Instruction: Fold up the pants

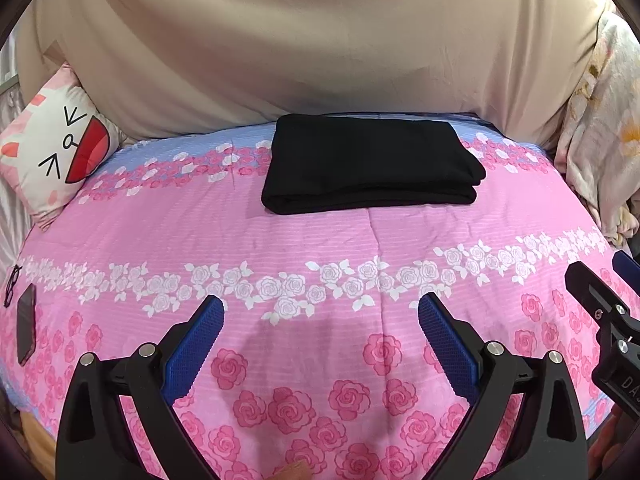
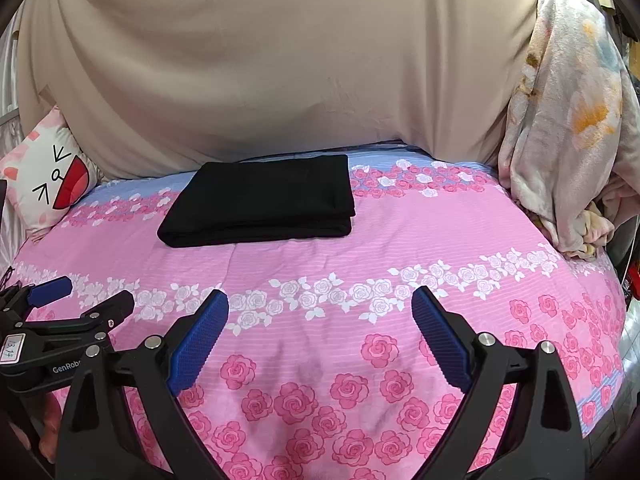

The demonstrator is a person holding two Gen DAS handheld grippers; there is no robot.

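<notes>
The black pants (image 1: 370, 164) lay folded into a compact rectangle on the bed (image 1: 320, 240), near its far edge, just in front of the beige drape (image 1: 300, 40) hanging behind. The stacked layers showed along the near side and at the right end of the bundle. Both grippers were well apart from it, over the near part of the pink rose-printed bedspread. The left gripper (image 1: 320, 320) was released, its blue pads spread wide with only bedspread between them. The right gripper (image 2: 320, 312) was likewise released and held nothing. A cartoon-face pillow (image 1: 56, 152) leaned at the bed's far left corner, and a pale floral blanket (image 2: 568, 120) was heaped at the far right corner. A dark phone (image 1: 26, 328) and a pair of glasses (image 1: 12, 284) rested by the left edge.
</notes>
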